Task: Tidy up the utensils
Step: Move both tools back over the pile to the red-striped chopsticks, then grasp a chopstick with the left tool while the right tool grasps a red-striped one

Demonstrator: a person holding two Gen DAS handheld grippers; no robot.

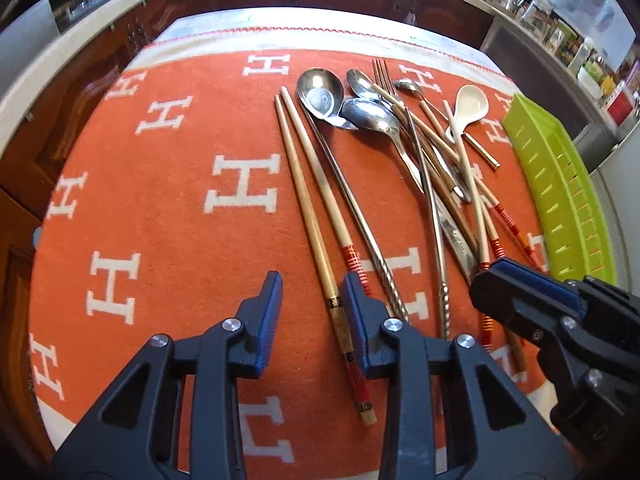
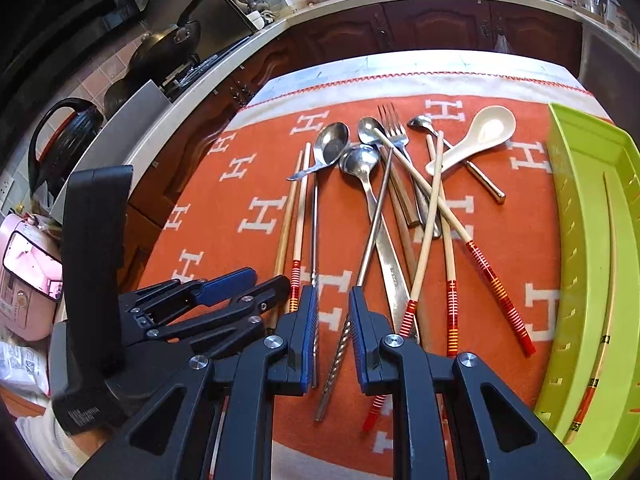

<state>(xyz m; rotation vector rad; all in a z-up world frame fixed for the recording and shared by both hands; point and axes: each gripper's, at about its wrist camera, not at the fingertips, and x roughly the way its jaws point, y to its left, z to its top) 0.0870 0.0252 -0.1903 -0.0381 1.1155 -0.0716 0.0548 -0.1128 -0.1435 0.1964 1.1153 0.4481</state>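
Loose utensils lie on an orange cloth (image 1: 168, 184): wooden chopsticks, metal spoons (image 1: 320, 90), a fork (image 2: 394, 130), a white ceramic spoon (image 2: 492, 128) and red-banded chopsticks (image 2: 500, 288). My left gripper (image 1: 314, 312) is low over the cloth and open. A wooden chopstick with a patterned end (image 1: 308, 216) runs between its pads, close to the right one. My right gripper (image 2: 334, 332) hovers with a narrow gap, gripping nothing. A twisted metal chopstick (image 2: 372, 224) lies on the cloth below that gap. Each gripper shows in the other view: right gripper (image 1: 486, 280), left gripper (image 2: 272, 280).
A lime-green slotted tray (image 2: 580, 184) stands along the cloth's right side with one patterned chopstick (image 2: 600, 340) in it; the tray (image 1: 560, 184) is also in the left wrist view. Dark wooden cabinets (image 2: 440, 24) stand beyond the table. A pink appliance (image 2: 28, 276) is at far left.
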